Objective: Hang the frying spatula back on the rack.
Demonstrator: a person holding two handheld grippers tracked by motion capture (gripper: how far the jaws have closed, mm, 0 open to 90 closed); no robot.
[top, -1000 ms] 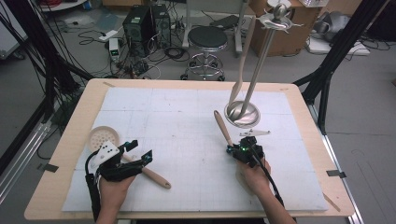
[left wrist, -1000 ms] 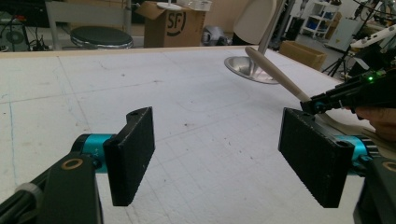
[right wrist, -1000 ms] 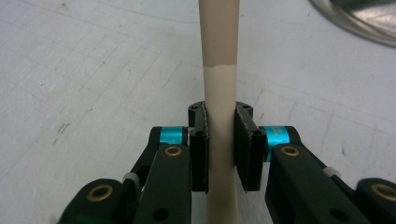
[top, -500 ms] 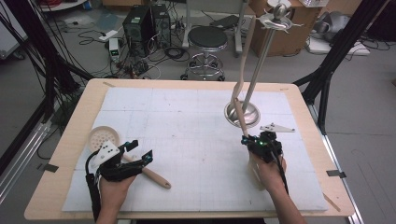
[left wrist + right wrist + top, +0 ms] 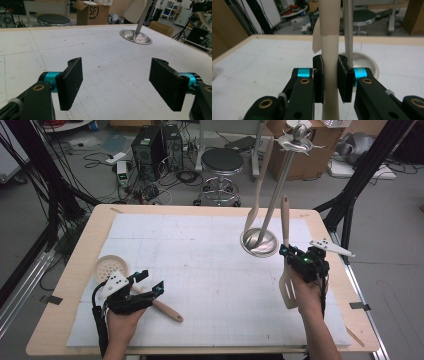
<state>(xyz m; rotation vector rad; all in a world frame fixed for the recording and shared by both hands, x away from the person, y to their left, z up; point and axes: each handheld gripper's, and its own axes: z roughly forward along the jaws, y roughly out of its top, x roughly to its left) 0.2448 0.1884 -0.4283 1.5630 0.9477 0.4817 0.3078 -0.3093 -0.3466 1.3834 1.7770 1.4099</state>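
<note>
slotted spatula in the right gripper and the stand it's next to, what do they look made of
Slotted spatula: cream, matte, uniform colour with a faint seam on the handle, so probably silicone or plastic over a paler core; can't be sure. Stand: shiny silver pole and dished base with reflections, looks like polished metal, likely steel.

Left gripper (image 5: pixel 150 285) low at near-left of tabletop (image 5: pixel 210 265), jaws wide apart, nothing between. Right gripper (image 5: pixel 286 254) raised at right side, forearm extended, jaws clamped on a handle (image 5: pixel 329 45) held upright.
</note>
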